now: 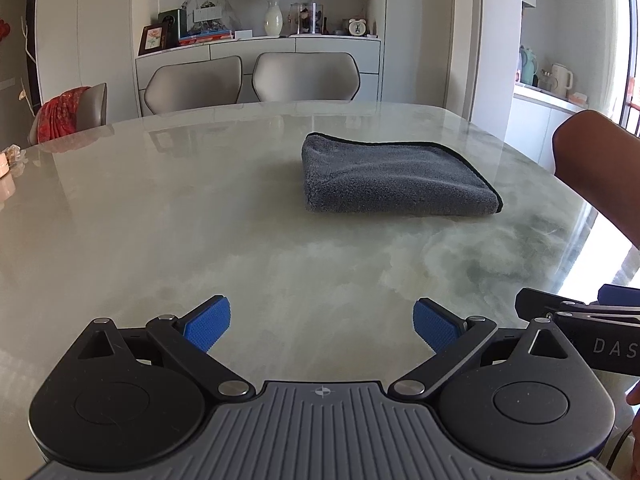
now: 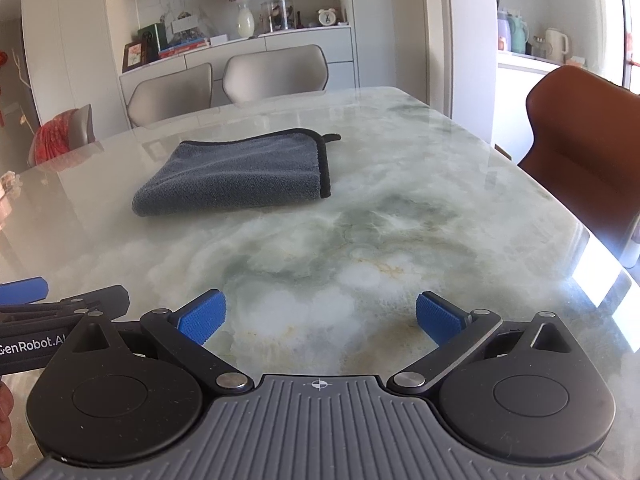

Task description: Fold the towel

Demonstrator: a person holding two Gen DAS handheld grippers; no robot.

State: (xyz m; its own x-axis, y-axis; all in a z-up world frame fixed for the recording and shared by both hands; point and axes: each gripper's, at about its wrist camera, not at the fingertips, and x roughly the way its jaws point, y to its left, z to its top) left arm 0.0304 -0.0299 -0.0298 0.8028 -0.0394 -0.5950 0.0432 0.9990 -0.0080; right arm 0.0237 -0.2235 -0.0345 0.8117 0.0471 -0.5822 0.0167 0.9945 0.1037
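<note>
Towel, grey with a black sewn edge, lies folded into a thick, roughly square pad on the pale green-and-white marbled surface. It sits flat, near the middle of the surface and well ahead of both tools you hold. A small black loop sticks out from its far right corner in the right wrist view.

Your left gripper hovers low over the near part of the surface. Its jaws are spread wide and hold nothing; the 2 blue ribbed pads face each other across bare marble. From this view the towel lies ahead and slightly to the right.

Your right gripper is level with the left one and just beside it. Its jaws are also spread wide and hold nothing. From this view the towel lies ahead and to the left. Neither tool touches the towel.

Beyond the surface stand 2 pale grey chairs pushed in at the far edge. A brown chair stands at the right side. A red patterned cloth hangs over another chair at far left. Behind them a white sideboard carries a white vase of dried flowers, books and a small clock.
</note>
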